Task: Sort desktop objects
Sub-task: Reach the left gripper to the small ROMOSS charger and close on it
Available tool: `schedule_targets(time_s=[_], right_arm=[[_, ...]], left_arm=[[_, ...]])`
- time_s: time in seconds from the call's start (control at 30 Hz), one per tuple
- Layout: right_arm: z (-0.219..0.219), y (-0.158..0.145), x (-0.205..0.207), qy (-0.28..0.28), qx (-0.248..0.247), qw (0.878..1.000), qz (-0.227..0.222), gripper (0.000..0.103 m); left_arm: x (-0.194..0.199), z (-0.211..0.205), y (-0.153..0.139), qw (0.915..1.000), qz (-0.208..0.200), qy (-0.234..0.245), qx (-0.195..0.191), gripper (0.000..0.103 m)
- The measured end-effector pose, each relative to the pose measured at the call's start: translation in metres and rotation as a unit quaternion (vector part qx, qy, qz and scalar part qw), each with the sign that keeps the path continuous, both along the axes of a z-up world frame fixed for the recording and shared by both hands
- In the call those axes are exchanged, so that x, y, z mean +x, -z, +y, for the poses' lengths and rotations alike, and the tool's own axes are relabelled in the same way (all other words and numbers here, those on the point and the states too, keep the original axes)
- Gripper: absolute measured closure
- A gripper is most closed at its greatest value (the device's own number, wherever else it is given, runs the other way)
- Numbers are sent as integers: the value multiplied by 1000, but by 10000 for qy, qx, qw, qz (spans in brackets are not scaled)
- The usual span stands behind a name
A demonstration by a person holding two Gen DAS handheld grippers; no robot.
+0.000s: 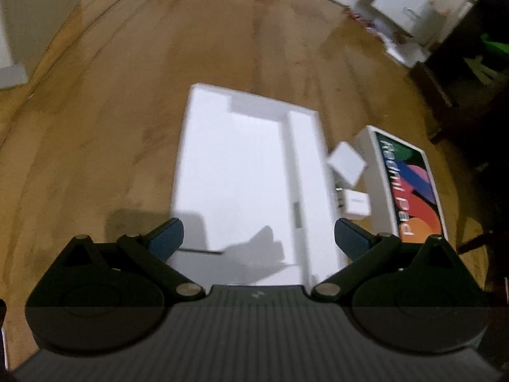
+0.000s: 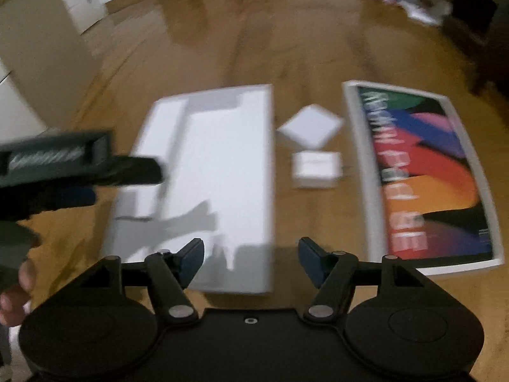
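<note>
On the wooden table an open white tray lies flat with its hollows upward, ready to take parts. Just right of it sit a small white box and a white charger, apart from each other, and beyond them lies the printed lid, face up. The left gripper hangs above the tray's near end, its jaws spread and holding nothing. The right gripper hovers near the tray's near right corner, jaws likewise spread and bare. Both views are blurred.
</note>
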State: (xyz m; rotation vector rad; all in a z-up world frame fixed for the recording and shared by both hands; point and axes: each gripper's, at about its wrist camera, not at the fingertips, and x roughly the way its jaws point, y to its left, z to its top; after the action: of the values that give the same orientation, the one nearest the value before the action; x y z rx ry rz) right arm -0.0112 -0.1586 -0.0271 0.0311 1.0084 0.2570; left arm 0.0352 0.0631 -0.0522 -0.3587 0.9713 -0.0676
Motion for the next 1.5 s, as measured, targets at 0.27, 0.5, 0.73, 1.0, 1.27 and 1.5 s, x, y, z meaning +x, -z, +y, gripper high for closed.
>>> schedule_targets(time_s=[0.27, 0.5, 0.73, 1.0, 1.27, 1.5], right_arm=[[-44, 19, 19, 689, 434, 9964, -241, 32], [-61, 29, 24, 962, 869, 9915, -101, 32], [-76, 36, 25, 1252, 1170, 9852, 88, 32], [-113, 33, 27, 1705, 1652, 9712, 173, 32], [-114, 35, 26, 1758, 1644, 9706, -11, 32], [-119, 47, 29, 1796, 1715, 9687, 38, 32]], left_arm=[[13, -33, -8, 9973, -112, 717, -102, 2], [40, -86, -26, 9946, -2, 1030, 114, 5], [69, -134, -23, 9890, 186, 1446, 237, 11], [94, -147, 12, 9879, 888, 1273, 69, 45], [102, -166, 35, 9871, 874, 1197, 604, 45], [107, -168, 44, 9852, 852, 1160, 927, 45]])
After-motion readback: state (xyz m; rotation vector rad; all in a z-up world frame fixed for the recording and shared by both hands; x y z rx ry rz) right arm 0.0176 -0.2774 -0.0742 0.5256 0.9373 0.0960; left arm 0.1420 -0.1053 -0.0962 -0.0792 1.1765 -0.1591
